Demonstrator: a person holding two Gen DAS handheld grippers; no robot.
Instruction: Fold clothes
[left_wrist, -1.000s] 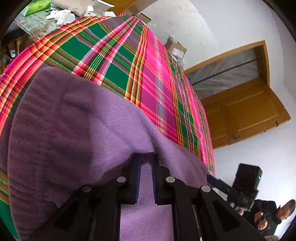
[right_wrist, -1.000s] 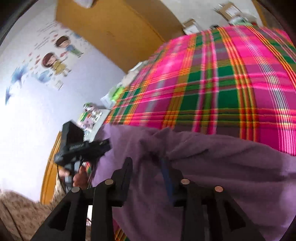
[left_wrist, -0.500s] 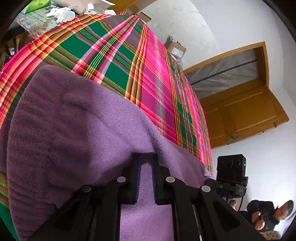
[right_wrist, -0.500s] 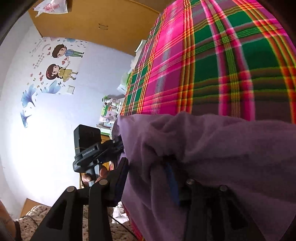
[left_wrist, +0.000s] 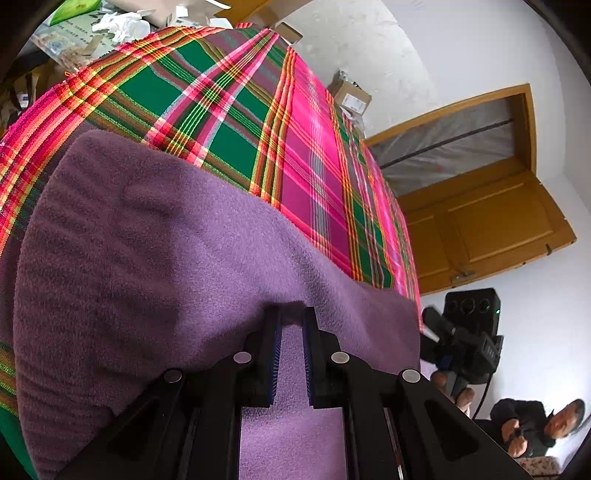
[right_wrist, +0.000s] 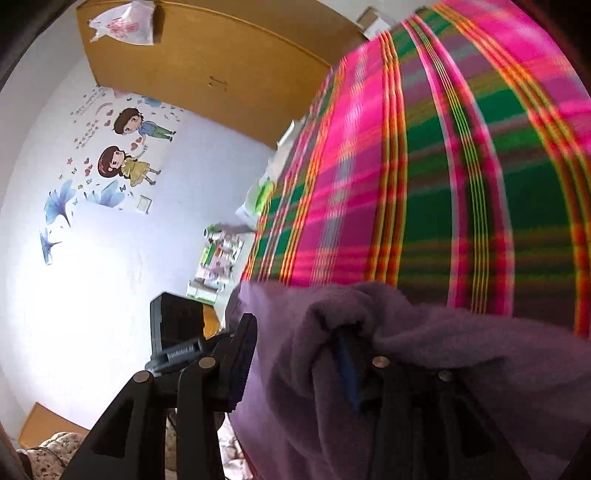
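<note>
Purple fleece garment (left_wrist: 155, 266) is draped over a plaid bedspread (left_wrist: 303, 173), its near edge lifted off the bed by both tools. The left gripper (left_wrist: 291, 354) is pressed onto a fold of the fleece, the cloth running up between its fingers with only a narrow gap showing. The right gripper (right_wrist: 295, 362) is seen with its fingers well spread; fleece is bunched between them and wrapped over the right finger, so whether it is truly pinched cannot be told.

Compared with a second ago, the left view is nearly unchanged, while the right view is swung sharply: more wall and the cartoon stickers (right_wrist: 125, 155) are now shown, the bedspread is blurred by motion, and the fleece is gathered higher around the right finger. The right-hand corner is judged to be in the middle of being carried up and over, so a fold is probably under way but not yet laid down.
</note>
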